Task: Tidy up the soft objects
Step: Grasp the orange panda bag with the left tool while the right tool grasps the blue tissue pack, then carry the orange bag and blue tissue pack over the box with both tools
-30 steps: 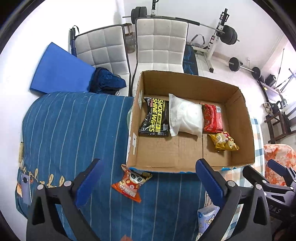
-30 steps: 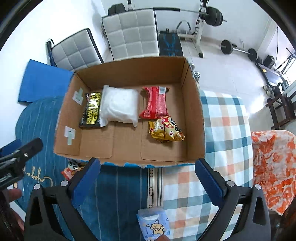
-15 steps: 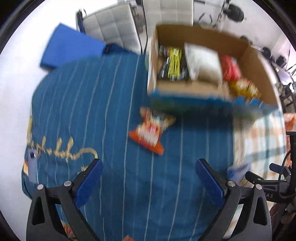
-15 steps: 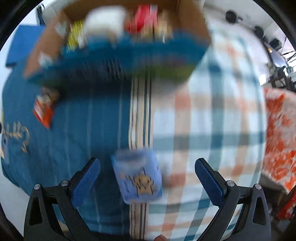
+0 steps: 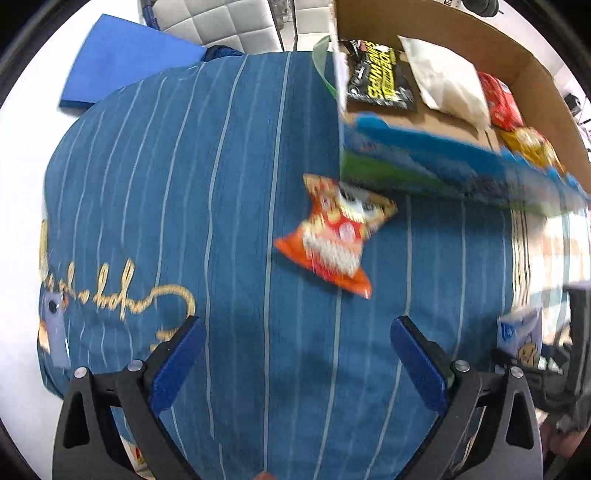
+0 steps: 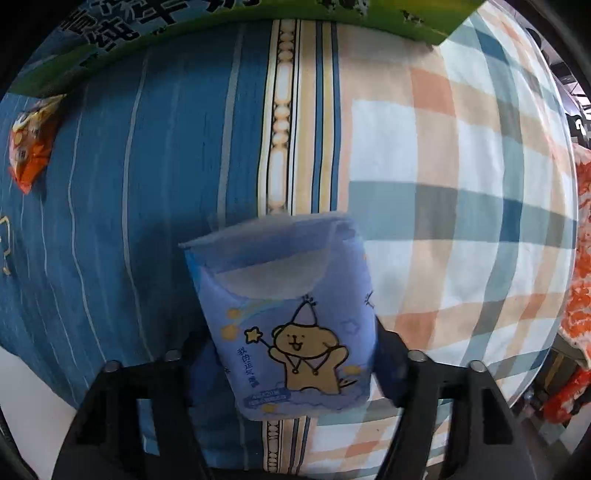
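An orange snack bag [image 5: 334, 236] lies on the blue striped cloth just in front of the cardboard box [image 5: 436, 173]; it also shows in the right wrist view [image 6: 31, 142]. My left gripper [image 5: 295, 354] is open and empty, above the cloth short of the bag. My right gripper [image 6: 288, 354] is closed on a blue tissue pack with a bear print [image 6: 291, 314], fingers pressed to both its sides; the pack also shows in the left wrist view [image 5: 521, 338]. The box holds a black wipes pack [image 5: 380, 79], a white pouch [image 5: 447, 83], a red pack [image 5: 500, 101] and a yellow snack bag [image 5: 530, 146].
The blue striped cloth [image 5: 221, 184] meets a checked cloth [image 6: 461, 166] on the right. A blue mat [image 5: 125, 66] and a grey padded chair [image 5: 221, 22] stand beyond the table. An orange patterned fabric [image 6: 580, 258] lies at the far right.
Both grippers have dropped low over the table and away from the box. My right gripper has come down around the blue tissue pack and closed on it. The left stayed open.
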Motion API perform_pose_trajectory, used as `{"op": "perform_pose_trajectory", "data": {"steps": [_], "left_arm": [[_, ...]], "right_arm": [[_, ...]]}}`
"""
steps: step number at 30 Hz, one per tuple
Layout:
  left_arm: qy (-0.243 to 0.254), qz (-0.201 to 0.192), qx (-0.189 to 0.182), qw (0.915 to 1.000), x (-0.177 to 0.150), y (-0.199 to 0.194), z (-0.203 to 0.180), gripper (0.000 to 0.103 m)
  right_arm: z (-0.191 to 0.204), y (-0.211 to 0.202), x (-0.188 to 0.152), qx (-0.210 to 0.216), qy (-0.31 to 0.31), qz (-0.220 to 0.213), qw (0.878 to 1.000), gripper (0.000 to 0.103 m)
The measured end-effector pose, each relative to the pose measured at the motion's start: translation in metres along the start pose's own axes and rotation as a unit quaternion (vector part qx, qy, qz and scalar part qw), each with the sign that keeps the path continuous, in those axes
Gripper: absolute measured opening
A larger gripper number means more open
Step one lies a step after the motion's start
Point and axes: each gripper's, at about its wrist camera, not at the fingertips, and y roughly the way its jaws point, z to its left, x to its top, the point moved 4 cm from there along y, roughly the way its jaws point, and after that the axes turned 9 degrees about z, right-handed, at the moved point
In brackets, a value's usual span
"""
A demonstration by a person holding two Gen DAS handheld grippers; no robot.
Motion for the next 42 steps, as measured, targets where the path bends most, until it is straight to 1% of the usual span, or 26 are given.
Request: {"op": "perform_pose_trajectory", "data": {"steps": [2, 4, 8, 10, 12, 13, 14, 15, 16, 17, 19, 21, 23, 25, 28, 32, 34, 36, 38, 39, 42], "left_arm": [[-0.002, 0.008, -0.002, 1.0, 0.019, 0.009, 0.003, 0.103], [0.003, 0.016, -0.012, 0.9998, 0.036, 0.019, 0.003, 0.103], [0.012, 0.046, -0.02, 0.9987, 0.062, 0.046, 0.0, 0.102], [0.015, 0.057, -0.033, 0.9977, 0.069, 0.055, -0.004, 0.102], [0.019, 0.058, -0.059, 0.9964, 0.075, 0.06, -0.01, 0.099], [0.02, 0.059, -0.064, 0.996, 0.077, 0.062, -0.012, 0.087], [0.023, 0.059, -0.068, 0.9957, 0.079, 0.064, -0.014, 0.073], [0.025, 0.063, -0.072, 0.9951, 0.079, 0.067, -0.017, 0.066], [0.028, 0.069, -0.081, 0.9939, 0.079, 0.07, -0.02, 0.053], [0.03, 0.074, -0.083, 0.9934, 0.079, 0.073, -0.023, 0.051], [0.04, 0.074, -0.074, 0.9937, 0.076, 0.075, -0.027, 0.049], [0.045, 0.066, -0.065, 0.9947, 0.07, 0.073, -0.031, 0.048], [0.042, 0.062, -0.064, 0.9951, 0.064, 0.07, -0.034, 0.047], [0.037, 0.056, -0.052, 0.9964, 0.053, 0.064, -0.038, 0.047], [0.026, 0.052, -0.042, 0.9974, 0.027, 0.055, -0.043, 0.047], [0.009, 0.073, -0.084, 0.9938, -0.021, 0.053, -0.057, 0.048], [0.009, 0.088, -0.09, 0.992, -0.04, 0.059, -0.066, 0.048], [0.008, 0.101, -0.088, 0.991, -0.055, 0.067, -0.073, 0.047], [0.012, 0.111, -0.081, 0.9905, -0.063, 0.076, -0.08, 0.047], [0.015, 0.11, -0.076, 0.9909, -0.069, 0.08, -0.083, 0.048], [0.024, 0.105, -0.055, 0.9926, -0.072, 0.087, -0.097, 0.048]], "right_arm": [[0.0, -0.005, 0.005, 0.009, 0.004, -0.002, 1.0, 0.068], [-0.001, -0.012, 0.01, 0.011, 0.004, -0.008, 1.0, 0.068], [-0.004, -0.023, 0.016, 0.025, 0.011, -0.011, 1.0, 0.068], [-0.005, -0.028, 0.02, 0.029, 0.014, -0.011, 0.999, 0.068], [-0.007, -0.029, 0.021, 0.036, 0.018, -0.01, 0.999, 0.068], [-0.011, -0.027, 0.017, 0.038, 0.018, -0.009, 0.999, 0.068], [-0.014, -0.029, 0.02, 0.041, 0.019, -0.007, 0.999, 0.068], [-0.015, -0.029, 0.02, 0.045, 0.021, -0.006, 0.999, 0.067], [-0.014, -0.029, 0.02, 0.047, 0.022, -0.005, 0.999, 0.067], [-0.021, -0.027, 0.024, 0.049, 0.021, -0.003, 0.999, 0.066], [-0.019, -0.03, 0.026, 0.048, 0.02, -0.003, 0.999, 0.066], [-0.023, -0.031, 0.024, 0.047, 0.018, -0.002, 0.999, 0.065], [-0.026, -0.032, 0.023, 0.046, 0.016, -0.001, 0.999, 0.065], [-0.026, -0.035, 0.02, 0.045, 0.013, 0.0, 0.999, 0.065], [-0.029, -0.034, 0.011, 0.043, 0.008, 0.002, 0.999, 0.064], [-0.032, -0.023, -0.001, 0.048, 0.012, 0.013, 0.999, 0.064], [-0.038, -0.018, -0.006, 0.05, 0.017, 0.02, 0.998, 0.064], [-0.042, -0.014, -0.007, 0.046, 0.02, 0.024, 0.998, 0.065], [-0.044, -0.012, -0.009, 0.044, 0.02, 0.027, 0.998, 0.065], [-0.042, -0.012, -0.007, 0.042, 0.019, 0.027, 0.999, 0.065], [-0.039, -0.011, -0.013, 0.04, 0.015, 0.031, 0.999, 0.065]]}}
